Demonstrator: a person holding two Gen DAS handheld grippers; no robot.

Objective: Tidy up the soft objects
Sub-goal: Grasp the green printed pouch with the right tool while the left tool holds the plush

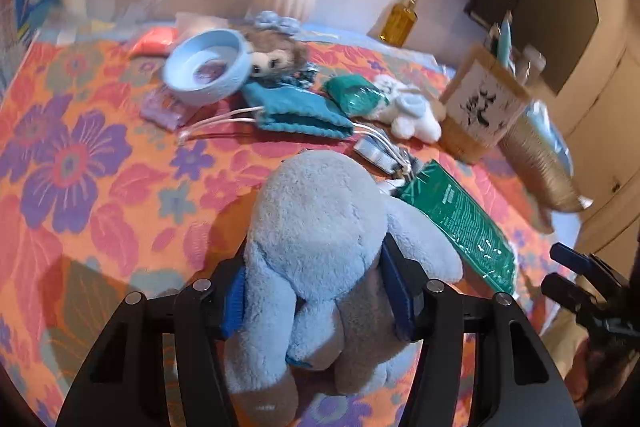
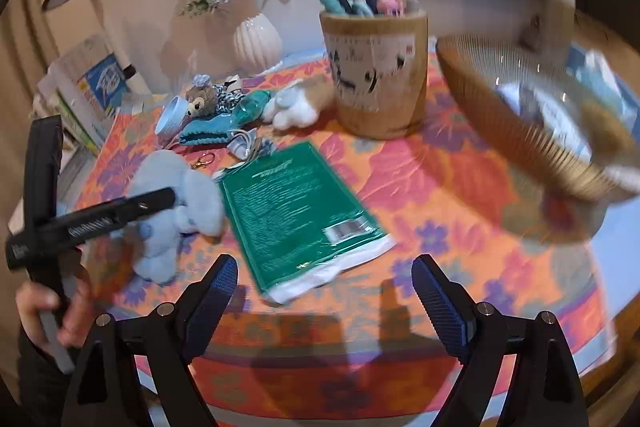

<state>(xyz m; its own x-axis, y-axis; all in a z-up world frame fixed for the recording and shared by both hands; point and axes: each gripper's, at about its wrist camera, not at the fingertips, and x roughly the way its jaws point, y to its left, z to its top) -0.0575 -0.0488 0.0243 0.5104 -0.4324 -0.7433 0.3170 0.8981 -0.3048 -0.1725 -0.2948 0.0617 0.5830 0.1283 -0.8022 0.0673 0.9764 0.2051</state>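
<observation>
My left gripper (image 1: pixel 316 291) is shut on a light blue plush toy (image 1: pixel 316 227) and holds it over the flowered tablecloth (image 1: pixel 80 155). The plush toy also shows in the right wrist view (image 2: pixel 176 199), with the left gripper (image 2: pixel 160 201) around it. My right gripper (image 2: pixel 324 295) is open and empty above the table's near edge. A small brown bear plush (image 1: pixel 276 57) lies by a blue bowl (image 1: pixel 204 65). A teal knitted pouch (image 1: pixel 296 109) and a white-and-blue plush (image 1: pixel 408 111) lie behind.
A green flat packet (image 2: pixel 296 211) lies mid-table. A wooden pen holder (image 2: pixel 376 67) stands behind it. A ribbed woven basket (image 2: pixel 532 123) is at the right, blurred. A white vase with flowers (image 2: pixel 256 39) stands at the back. An amber bottle (image 1: pixel 400 21) stands far back.
</observation>
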